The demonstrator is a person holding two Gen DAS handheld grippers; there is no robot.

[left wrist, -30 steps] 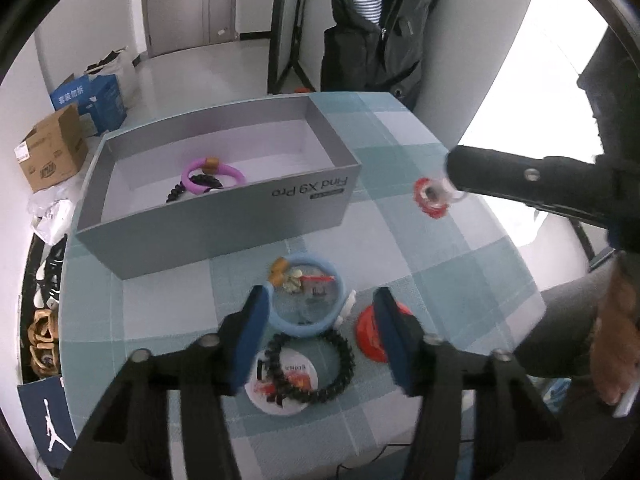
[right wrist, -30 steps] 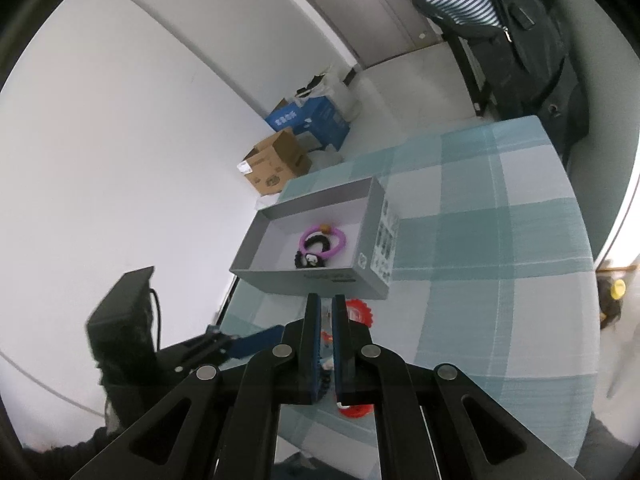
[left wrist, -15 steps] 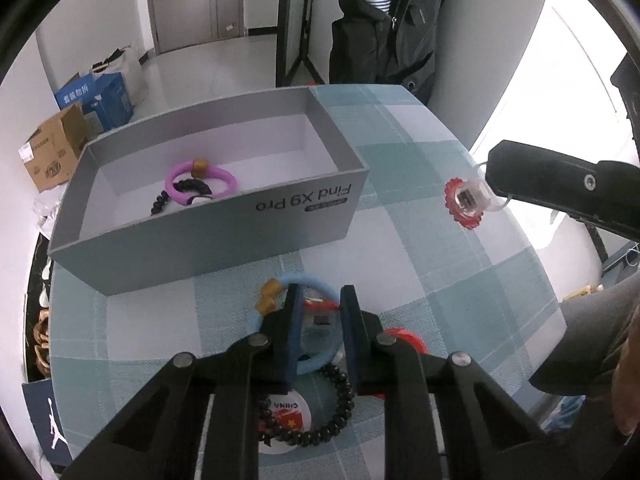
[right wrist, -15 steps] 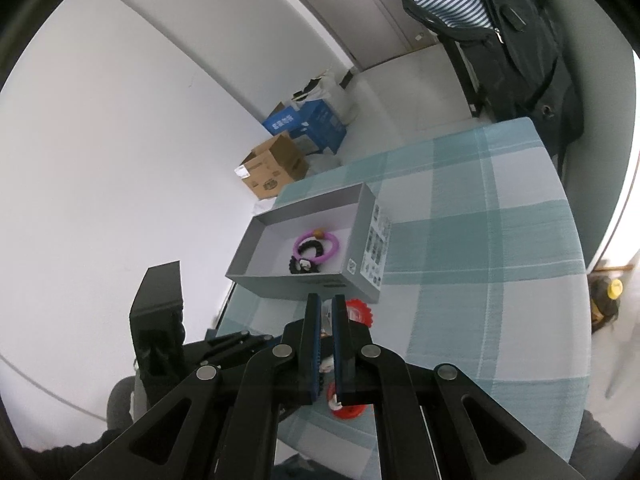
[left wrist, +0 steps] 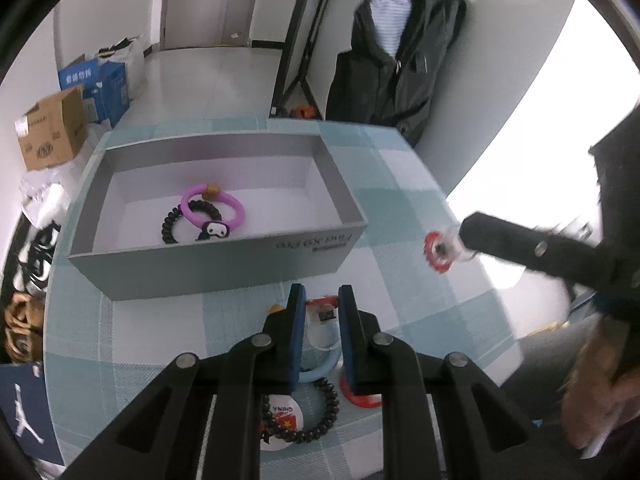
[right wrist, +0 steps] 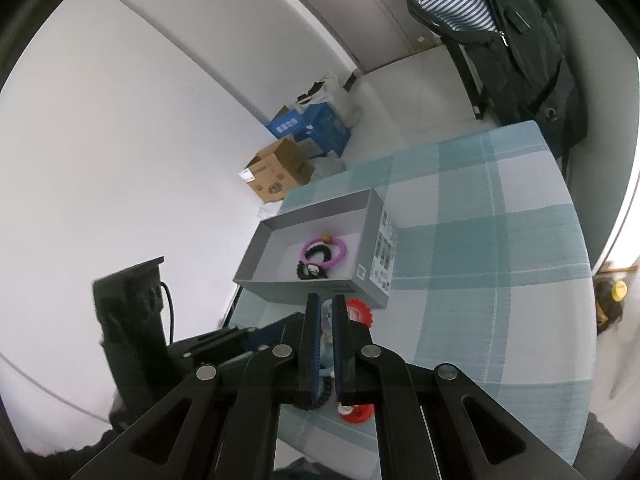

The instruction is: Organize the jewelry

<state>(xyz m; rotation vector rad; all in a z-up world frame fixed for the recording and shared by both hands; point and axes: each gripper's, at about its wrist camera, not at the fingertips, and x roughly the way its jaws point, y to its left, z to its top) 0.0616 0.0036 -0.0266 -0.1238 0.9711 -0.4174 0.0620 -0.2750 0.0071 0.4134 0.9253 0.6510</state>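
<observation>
While the right gripper (right wrist: 327,312) is pinching a small red-frilled clear trinket (left wrist: 440,251) aloft, the left gripper (left wrist: 320,320) is clamping the pale-blue silicone ring bracelet (left wrist: 318,372) on the checked surface (left wrist: 420,208), presumably bound for the grey cardboard box (left wrist: 224,268).

The worktop (left wrist: 404,264) wears a teal-and-white check cloth. The box (left wrist: 208,268) is grey outside, pale inside, holding a purple ring (left wrist: 212,208) with an amber bead and a black beaded band (left wrist: 172,228). Nearer lie a light blue ring (left wrist: 320,372), a black bead bracelet (left wrist: 320,420) and a red toothed disc (left wrist: 436,252), perhaps clear-centred. The left claw (left wrist: 320,300) has blue pads on black arms.
</observation>
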